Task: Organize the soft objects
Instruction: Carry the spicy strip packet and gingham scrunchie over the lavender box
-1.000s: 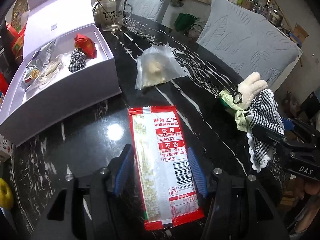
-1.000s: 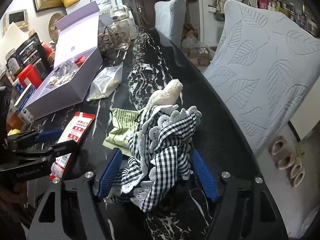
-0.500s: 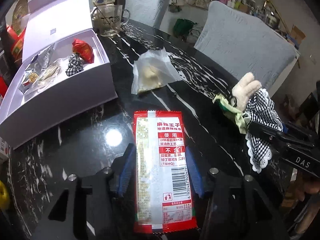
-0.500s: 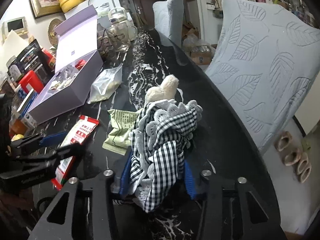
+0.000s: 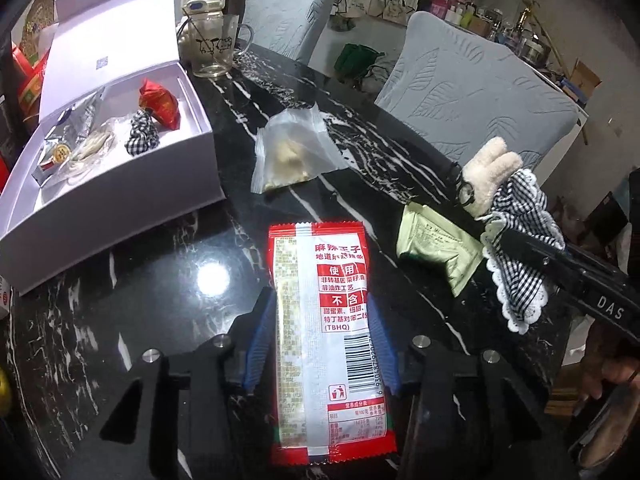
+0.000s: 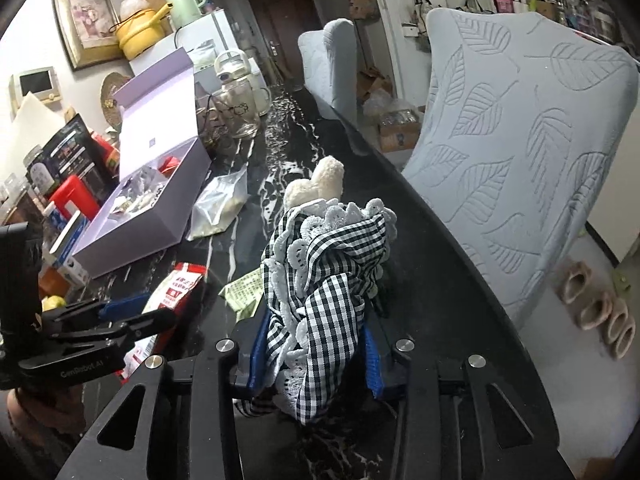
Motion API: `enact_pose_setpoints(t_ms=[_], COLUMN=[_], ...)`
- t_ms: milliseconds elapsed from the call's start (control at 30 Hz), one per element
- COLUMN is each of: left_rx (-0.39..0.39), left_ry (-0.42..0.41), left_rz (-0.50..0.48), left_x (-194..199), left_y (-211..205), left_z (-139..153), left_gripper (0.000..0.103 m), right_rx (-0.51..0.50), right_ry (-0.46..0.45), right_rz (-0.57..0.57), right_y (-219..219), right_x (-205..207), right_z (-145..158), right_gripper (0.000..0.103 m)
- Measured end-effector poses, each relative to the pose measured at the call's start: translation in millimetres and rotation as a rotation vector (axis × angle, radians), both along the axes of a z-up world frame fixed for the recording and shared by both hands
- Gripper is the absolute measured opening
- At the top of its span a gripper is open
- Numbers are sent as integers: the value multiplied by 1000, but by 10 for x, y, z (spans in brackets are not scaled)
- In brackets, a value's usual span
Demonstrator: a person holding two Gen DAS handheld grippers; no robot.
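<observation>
My left gripper (image 5: 318, 320) is shut on a red and white snack packet (image 5: 324, 320), lifted slightly above the black marble table (image 5: 160, 300). My right gripper (image 6: 316, 328) is shut on a plush toy in a black and white checked dress (image 6: 332, 264), its cream ears (image 6: 316, 188) pointing away. The toy also shows in the left wrist view (image 5: 516, 216), held at the table's right edge. A white open box (image 5: 120, 184) at the left holds a red pouch, a checked scrunchie and foil packets.
A clear bag of pale snacks (image 5: 292, 152) lies mid-table. A green sachet (image 5: 436, 244) lies beside the toy. A glass mug (image 5: 212, 52) and kettle stand at the far end. Two grey covered chairs (image 5: 476, 100) line the right side. Clutter stands left of the box.
Both grippers have closed on their objects: the left on the snack packet, the right on the plush toy. Both objects have lifted a little off the table.
</observation>
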State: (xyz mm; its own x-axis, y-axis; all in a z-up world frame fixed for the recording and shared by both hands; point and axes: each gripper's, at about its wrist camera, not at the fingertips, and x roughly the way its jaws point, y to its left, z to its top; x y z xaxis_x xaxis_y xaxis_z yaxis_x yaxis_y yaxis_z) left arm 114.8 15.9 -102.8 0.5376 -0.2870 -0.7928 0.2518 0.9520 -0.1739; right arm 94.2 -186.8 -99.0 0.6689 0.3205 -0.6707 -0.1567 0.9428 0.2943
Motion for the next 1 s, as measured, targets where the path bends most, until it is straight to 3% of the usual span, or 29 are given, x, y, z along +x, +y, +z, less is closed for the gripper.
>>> enact_pose_setpoints(t_ms=[533,1000], left_rx=[-37,-62], left_ry=[-102,-261], left_rz=[20,55], left_x=[-133,-208], left_y=[217,486], left_z=[461,1000], left_gripper=[45,45], right_rx=[38,54], right_ry=[-14,-158], right_rz=[115,290], right_y=[273,758], right_x=[-56,-1], right_z=[102,703], right_gripper=[38,38])
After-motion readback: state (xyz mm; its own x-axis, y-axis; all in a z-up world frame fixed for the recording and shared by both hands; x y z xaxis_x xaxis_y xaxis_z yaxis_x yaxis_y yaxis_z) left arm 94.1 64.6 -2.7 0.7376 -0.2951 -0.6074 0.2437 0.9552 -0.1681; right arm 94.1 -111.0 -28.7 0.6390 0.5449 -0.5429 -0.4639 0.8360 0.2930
